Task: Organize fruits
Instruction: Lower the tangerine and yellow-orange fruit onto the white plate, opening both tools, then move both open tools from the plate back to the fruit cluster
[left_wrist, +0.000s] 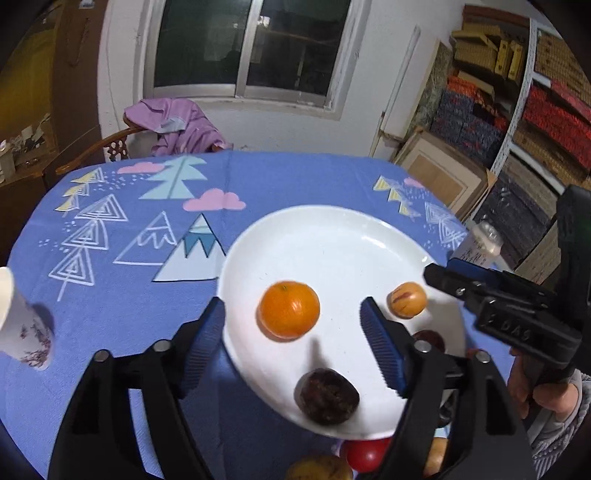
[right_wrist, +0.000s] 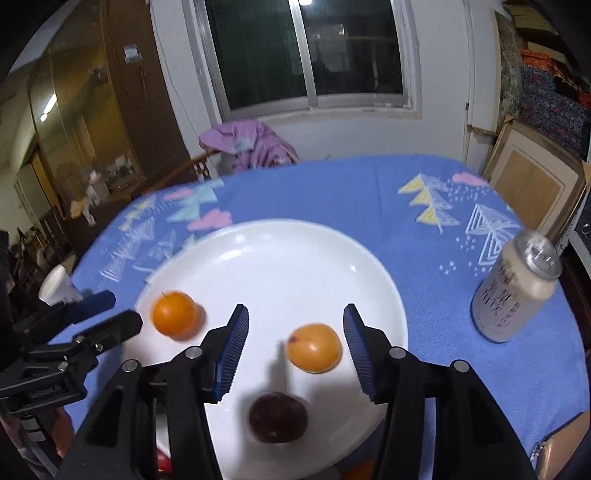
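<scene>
Left wrist: my left gripper (left_wrist: 291, 343) fingers spread, nothing gripped; mandarin (left_wrist: 289, 309) sits free between them on white plate (left_wrist: 332, 236), dark passion fruit (left_wrist: 328, 396) nearer me. Right wrist: right gripper (right_wrist: 295, 350) fingers apart, not touching the orange-yellow fruit (right_wrist: 314, 347) between them, same plate on the tabletop (right_wrist: 424, 192).

A white plate (right_wrist: 280, 258) sits on the blue patterned tablecloth (right_wrist: 424, 229). On the plate, the right gripper (right_wrist: 295, 343) stands with jaws apart around a yellow-orange fruit (right_wrist: 314, 347), pads not touching it. A dark purple fruit (right_wrist: 277, 417) lies nearer the plate's near rim, an orange (right_wrist: 174, 314) toward its left edge. The left gripper (right_wrist: 107, 314) reaches in at the plate's left; a jar (right_wrist: 517, 288) stands well right of it.
</scene>
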